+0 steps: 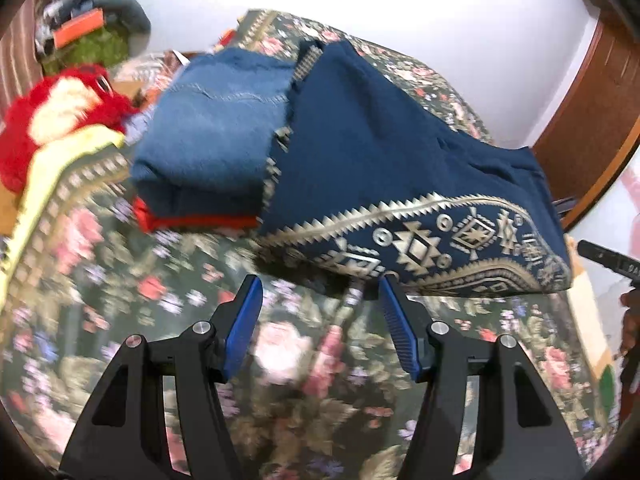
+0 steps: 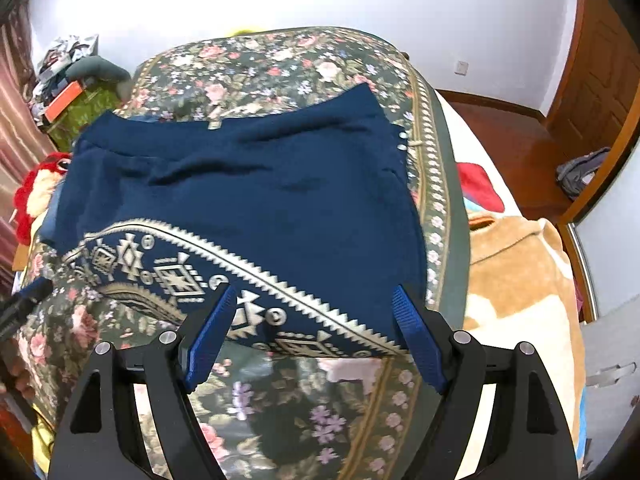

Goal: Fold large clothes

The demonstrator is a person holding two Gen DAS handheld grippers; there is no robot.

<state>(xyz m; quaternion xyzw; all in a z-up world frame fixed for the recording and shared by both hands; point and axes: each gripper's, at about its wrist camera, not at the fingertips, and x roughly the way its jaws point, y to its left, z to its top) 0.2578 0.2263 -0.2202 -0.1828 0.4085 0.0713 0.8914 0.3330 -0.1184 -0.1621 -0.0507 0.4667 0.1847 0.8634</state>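
The navy garment [image 2: 256, 184] with its cream geometric border lies spread flat on the floral bedspread [image 2: 280, 408], its patterned hem edge nearest both cameras and its plain body stretching away toward the white wall. In the left wrist view the same navy garment [image 1: 400, 160] sits just beside, and partly against, a stack of folded clothes: a folded blue denim piece [image 1: 212, 136] on top of something red [image 1: 192, 220]. The right gripper [image 2: 314, 300] hovers over the hem, blue pads spread wide to either side of the border band, with no cloth pinched between them. The left gripper [image 1: 320, 284] is short of the hem edge over bare bedspread, its jaws partly apart and holding nothing. Farther out, a red plush toy [image 1: 52, 116] lies at the bed's left edge, and a tan blanket [image 2: 516, 280] shows to the right of the bedspread.
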